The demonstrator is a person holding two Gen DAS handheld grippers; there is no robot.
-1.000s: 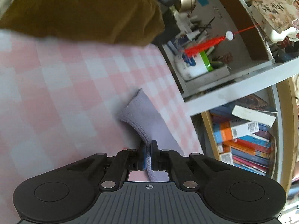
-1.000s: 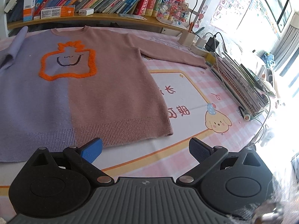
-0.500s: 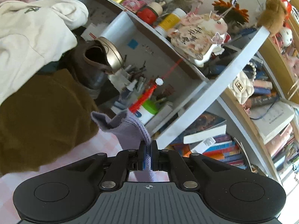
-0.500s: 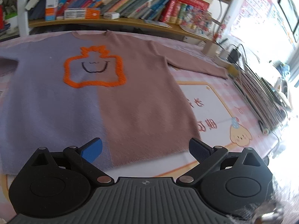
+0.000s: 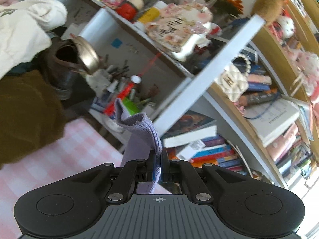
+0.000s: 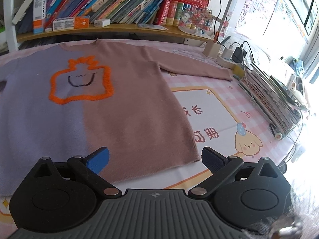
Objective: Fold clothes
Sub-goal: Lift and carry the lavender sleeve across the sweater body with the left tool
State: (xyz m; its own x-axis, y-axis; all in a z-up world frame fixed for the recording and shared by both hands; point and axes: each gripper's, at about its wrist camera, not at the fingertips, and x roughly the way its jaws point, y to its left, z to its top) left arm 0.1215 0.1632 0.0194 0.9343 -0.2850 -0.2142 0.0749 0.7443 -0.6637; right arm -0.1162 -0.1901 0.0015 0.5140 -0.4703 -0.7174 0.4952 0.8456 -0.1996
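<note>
A sweater (image 6: 119, 103), half lilac and half dusty pink with an orange outlined face, lies flat on the pink checked table cover (image 6: 229, 91). Its pink sleeve (image 6: 195, 69) stretches toward the right. My left gripper (image 5: 157, 167) is shut on the lilac sleeve cuff (image 5: 139, 133) and holds it lifted above the table, the cuff standing up past the fingers. My right gripper (image 6: 155, 157) is open and empty, hovering above the sweater's bottom hem (image 6: 159, 169).
A bookshelf (image 6: 119, 27) runs along the table's far edge. A stack of magazines (image 6: 269, 99), a pen holder (image 6: 212, 48) and chargers sit at the right. In the left wrist view, a brown garment (image 5: 24, 115) and cluttered shelves (image 5: 199, 83) stand close.
My left gripper has lifted the lilac cuff off the table and tilted up toward the shelves. My right gripper moved a little forward and left over the hem, still open.
</note>
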